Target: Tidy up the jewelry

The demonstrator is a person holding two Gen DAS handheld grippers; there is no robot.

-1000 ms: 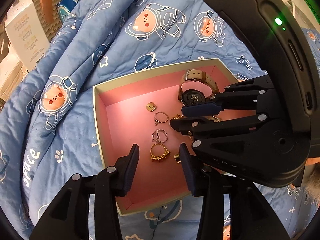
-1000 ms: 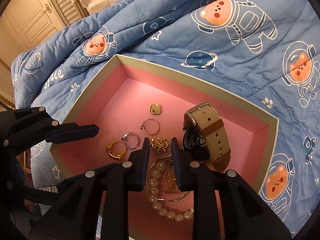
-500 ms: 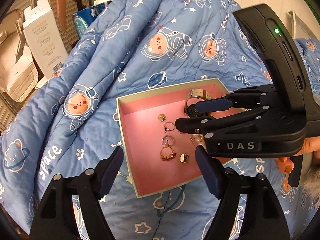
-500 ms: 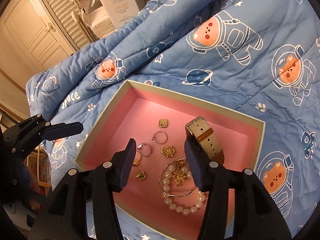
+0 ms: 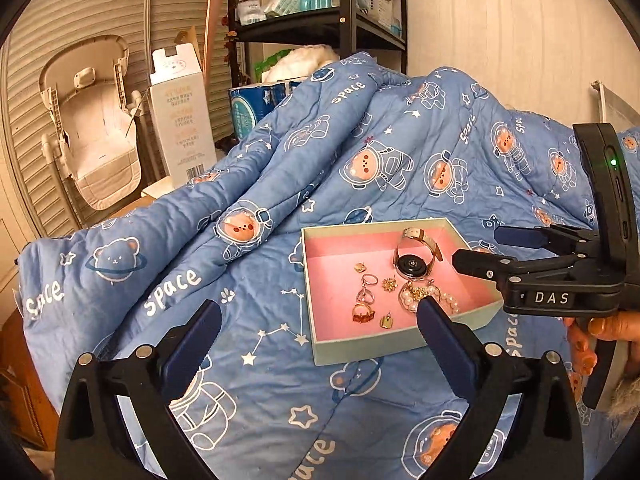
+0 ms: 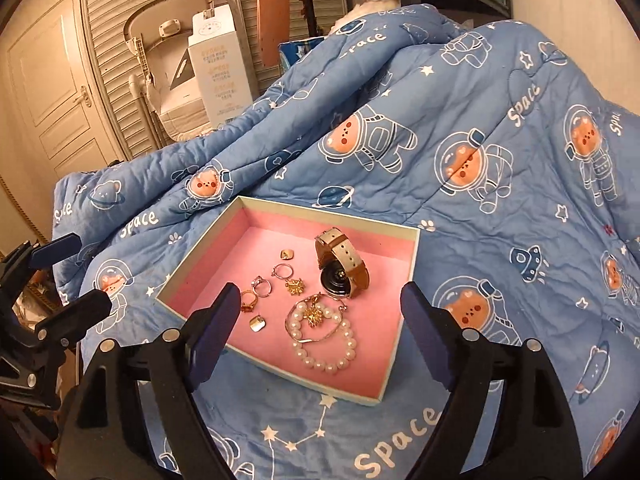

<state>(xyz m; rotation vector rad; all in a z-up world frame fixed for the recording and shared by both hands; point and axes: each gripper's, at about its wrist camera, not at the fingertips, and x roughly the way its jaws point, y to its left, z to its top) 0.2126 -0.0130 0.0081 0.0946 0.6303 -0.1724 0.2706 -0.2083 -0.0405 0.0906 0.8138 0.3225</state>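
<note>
A pale green box point(image 5: 360, 350) point(image 6: 332, 214) with a pink lining lies on the bed. Inside it are a beige-strap watch point(image 5: 414, 266) point(image 6: 340, 276), a pearl bracelet point(image 5: 408, 300) point(image 6: 328, 356), several rings point(image 5: 368, 280) point(image 6: 282, 270) and small gold charms point(image 5: 389, 285) point(image 6: 295, 287). My left gripper point(image 5: 316, 316) point(image 6: 86, 270) hangs above the blanket, left of and before the box. Its jaws are opening and hold nothing. My right gripper point(image 6: 320, 296) point(image 5: 480, 246) hovers over the box's near right side, its jaws also opening and holding nothing.
A blue quilt point(image 5: 280, 168) printed with astronaut bears covers the bed and rises in folds behind the box. Beyond it stand a white carton point(image 5: 180, 120), a folded baby seat point(image 5: 92, 128), a black shelf unit point(image 5: 340, 20) and a door point(image 6: 52, 92). A person's hand point(image 5: 592, 328) holds the right gripper.
Both grippers have drawn back and upward from the box, and their jaws have spread from nearly shut to wide. The jewelry stays in the box, which now looks smaller and farther.
</note>
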